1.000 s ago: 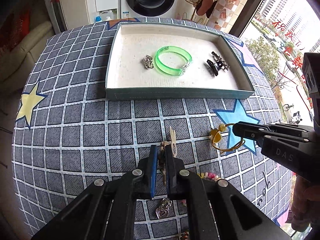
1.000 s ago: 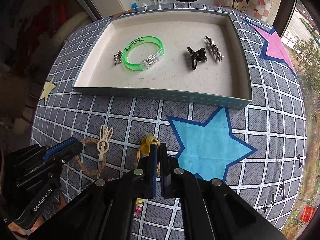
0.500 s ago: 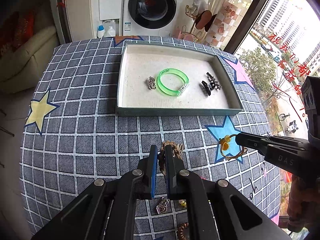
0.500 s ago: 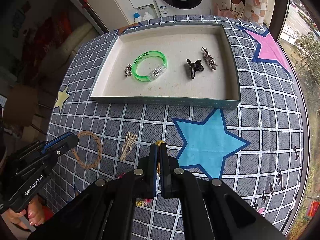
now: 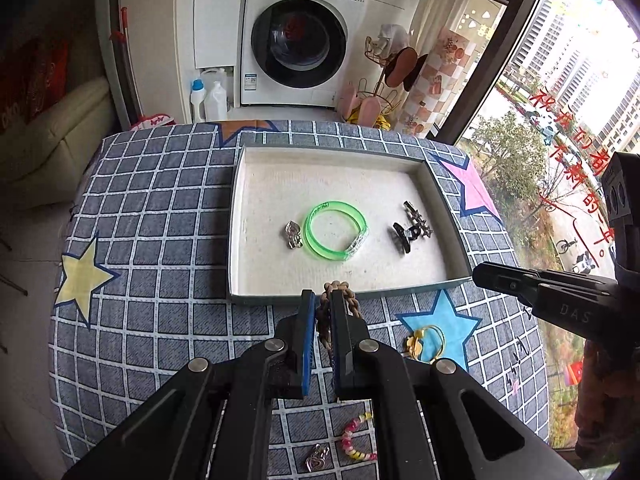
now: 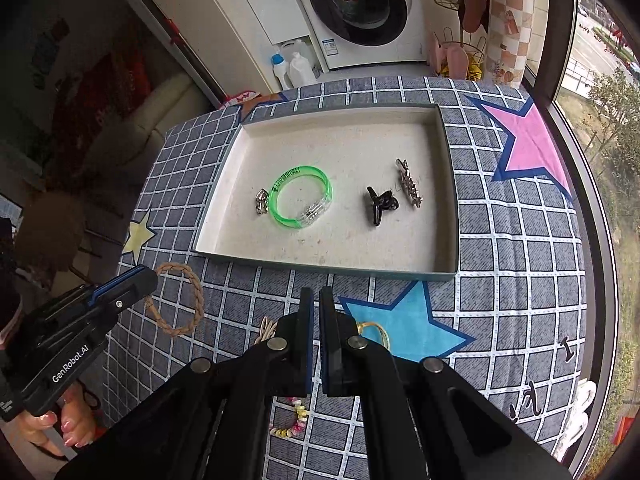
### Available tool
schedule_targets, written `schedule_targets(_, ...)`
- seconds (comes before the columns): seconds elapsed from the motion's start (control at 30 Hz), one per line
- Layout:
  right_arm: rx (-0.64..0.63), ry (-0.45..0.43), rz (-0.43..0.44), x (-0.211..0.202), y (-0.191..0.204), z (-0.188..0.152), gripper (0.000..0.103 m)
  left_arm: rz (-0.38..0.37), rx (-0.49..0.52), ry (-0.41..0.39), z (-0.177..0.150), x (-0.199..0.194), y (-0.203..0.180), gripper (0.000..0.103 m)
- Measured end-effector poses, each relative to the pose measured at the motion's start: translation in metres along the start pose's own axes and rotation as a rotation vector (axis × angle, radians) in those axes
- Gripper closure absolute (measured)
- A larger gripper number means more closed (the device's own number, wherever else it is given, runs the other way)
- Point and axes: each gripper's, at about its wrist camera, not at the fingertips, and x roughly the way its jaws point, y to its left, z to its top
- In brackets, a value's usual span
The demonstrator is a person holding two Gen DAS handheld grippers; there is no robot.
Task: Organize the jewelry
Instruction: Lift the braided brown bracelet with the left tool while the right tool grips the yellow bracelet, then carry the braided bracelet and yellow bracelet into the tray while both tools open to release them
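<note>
Since the earlier frames both grippers have risen from the checked cloth [image 5: 168,320]: the left gripper [image 5: 320,308] has lifted the braided brown bracelet [image 6: 182,300] clear of the cloth, while the gold ring with the yellow charm [image 5: 426,342], which lay at the right gripper's tips a second ago, now lies on the blue star [image 6: 404,328] below it. The left gripper's jaws are clamped on the braided bracelet, a narrow slot between them filled by the cord; in the right wrist view the loop hangs from the gripper's tip on the near-left side of the tray [image 6: 332,266], outside it. The right gripper [image 6: 316,304] has its jaws drawn nearly together with only a thin gap and nothing visible between them; it hovers near the tray's front wall, above the blue star. Inside the tray lie a green bangle [image 5: 334,232], a small silver charm [image 5: 293,234] touching or just beside the bangle's left side, and, toward the tray's right wall, a black hair claw [image 6: 380,204] with a silver star clip [image 6: 408,182] just beside it. On the cloth on the near side of the tray, well apart from it, rest a pink and yellow bead bracelet [image 5: 356,442], a silver heart pendant [image 5: 316,458] and a cream bow hair tie [image 6: 267,326].
</note>
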Motion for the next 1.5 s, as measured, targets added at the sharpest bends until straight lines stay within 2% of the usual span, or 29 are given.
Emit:
schedule_targets(0.1, -0.015, 0.003, 0.016, 0.002, -0.003, 0.014, 0.1, 0.002, -0.003, -0.009, 0.01, 0.004, 0.0, 0.084)
schedule_targets(0.17, -0.01, 0.055, 0.073, 0.011, -0.007, 0.013, 0.1, 0.001, -0.006, -0.014, 0.013, 0.005, 0.0, 0.084)
schedule_targets(0.23, -0.015, 0.112, 0.065, 0.023, -0.011, 0.001, 0.098, 0.001, -0.009, -0.009, 0.013, 0.009, 0.001, 0.084)
schedule_targets(0.3, -0.025, 0.162, 0.028, 0.037, -0.016, -0.015, 0.077, 0.003, -0.009, 0.0, 0.011, 0.012, 0.001, 0.084)
schedule_targets(0.33, -0.017, 0.18, 0.016, 0.044, -0.02, -0.023, 0.046, 0.003, -0.009, 0.005, 0.009, 0.013, 0.001, 0.084)
schedule_targets(0.37, -0.004, 0.188, 0.016, 0.049, -0.023, -0.031, 0.034, 0.003, -0.009, 0.009, 0.008, 0.015, 0.001, 0.084)
schedule_targets(0.43, 0.0, 0.201, 0.004, 0.058, -0.027, -0.044, 0.035, 0.006, -0.009, 0.019, 0.003, 0.017, 0.0, 0.084)
schedule_targets(0.5, -0.017, 0.208, -0.004, 0.066, -0.025, -0.052, 0.04, 0.01, -0.01, 0.028, 0.0, 0.019, 0.001, 0.084)
schedule_targets(0.57, -0.039, 0.216, -0.011, 0.075, -0.019, -0.058, 0.052, 0.011, -0.012, 0.034, -0.002, 0.02, 0.001, 0.084)
schedule_targets(0.7, -0.101, 0.23, -0.033, 0.093, -0.006, -0.064, 0.06, 0.015, -0.011, 0.037, -0.004, 0.02, 0.001, 0.084)
schedule_targets(0.77, -0.121, 0.239, -0.066, 0.101, -0.002, -0.066, 0.067, 0.017, -0.014, 0.039, -0.005, 0.02, 0.002, 0.084)
schedule_targets(0.83, -0.147, 0.23, -0.1, 0.103, 0.003, -0.066, 0.069, 0.017, -0.015, 0.04, -0.005, 0.02, 0.003, 0.084)
schedule_targets(0.9, -0.164, 0.227, -0.14, 0.105, 0.006, -0.065, 0.082, 0.018, -0.016, 0.042, -0.005, 0.02, 0.004, 0.084)
schedule_targets(0.93, -0.165, 0.232, -0.142, 0.106, 0.006, -0.066, 0.097, 0.018, -0.018, 0.042, -0.006, 0.02, 0.004, 0.084)
schedule_targets(0.97, -0.152, 0.236, -0.132, 0.106, 0.004, -0.065, 0.099, 0.017, -0.018, 0.041, -0.006, 0.02, 0.004, 0.084)
schedule_targets(1.23, -0.02, 0.165, -0.009, 0.068, -0.02, -0.046, 0.099, 0.017, -0.019, 0.03, -0.001, 0.018, 0.007, 0.084)
schedule_targets(1.5, 0.04, 0.069, 0.06, 0.032, -0.023, 0.005, 0.099, 0.009, -0.01, 0.006, 0.018, 0.02, 0.004, 0.084)
